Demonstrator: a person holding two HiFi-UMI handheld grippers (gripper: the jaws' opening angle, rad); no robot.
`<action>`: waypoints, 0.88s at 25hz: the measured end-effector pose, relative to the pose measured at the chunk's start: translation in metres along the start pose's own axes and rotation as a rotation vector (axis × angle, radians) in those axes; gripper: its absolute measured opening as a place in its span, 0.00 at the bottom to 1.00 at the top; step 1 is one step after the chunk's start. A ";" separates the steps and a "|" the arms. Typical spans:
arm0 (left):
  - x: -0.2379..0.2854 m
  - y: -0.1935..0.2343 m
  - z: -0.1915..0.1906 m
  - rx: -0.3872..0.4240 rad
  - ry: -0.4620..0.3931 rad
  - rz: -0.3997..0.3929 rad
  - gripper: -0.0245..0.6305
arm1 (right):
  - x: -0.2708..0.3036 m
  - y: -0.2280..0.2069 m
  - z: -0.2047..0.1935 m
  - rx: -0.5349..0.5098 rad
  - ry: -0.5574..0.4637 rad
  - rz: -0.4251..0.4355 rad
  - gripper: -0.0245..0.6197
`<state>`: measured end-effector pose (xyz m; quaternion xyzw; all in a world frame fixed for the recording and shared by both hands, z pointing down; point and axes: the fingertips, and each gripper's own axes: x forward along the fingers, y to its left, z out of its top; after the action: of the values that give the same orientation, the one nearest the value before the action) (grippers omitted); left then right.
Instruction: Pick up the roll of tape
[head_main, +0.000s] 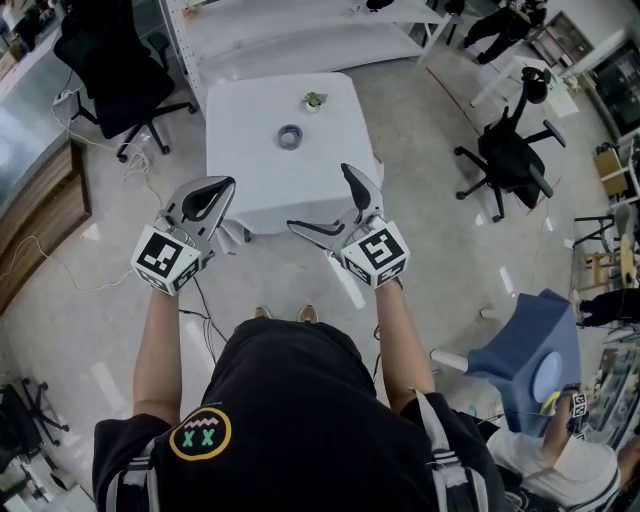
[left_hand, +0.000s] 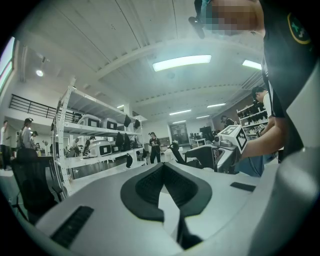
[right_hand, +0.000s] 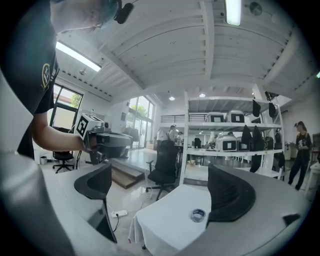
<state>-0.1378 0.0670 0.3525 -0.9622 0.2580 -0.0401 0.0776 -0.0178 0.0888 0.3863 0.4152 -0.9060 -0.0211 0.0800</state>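
We hold the left gripper (head_main: 222, 188) before the table (head_main: 250, 165) near edge with jaws pressed together, right gripper (head_main: 318, 197) jaws spread wide and empty, roll of tape (head_main: 290, 136) near the table's middle.

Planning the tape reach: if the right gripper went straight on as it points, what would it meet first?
Probably nothing close: the right gripper, jaws apart and empty, seems aimed just over the white table and the roll of tape, toward the black office chair beyond. Depth is unclear.
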 end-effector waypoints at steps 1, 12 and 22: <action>0.000 0.000 0.000 0.000 -0.001 0.002 0.06 | 0.000 0.000 -0.001 -0.003 0.004 0.001 0.97; 0.006 -0.007 0.002 0.004 0.014 0.022 0.06 | -0.009 -0.007 -0.003 -0.005 -0.001 0.008 0.97; 0.032 -0.036 0.006 0.006 0.039 0.061 0.06 | -0.039 -0.031 -0.013 0.000 -0.012 0.043 0.96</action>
<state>-0.0921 0.0822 0.3540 -0.9527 0.2886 -0.0571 0.0767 0.0327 0.0976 0.3907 0.3957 -0.9151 -0.0217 0.0751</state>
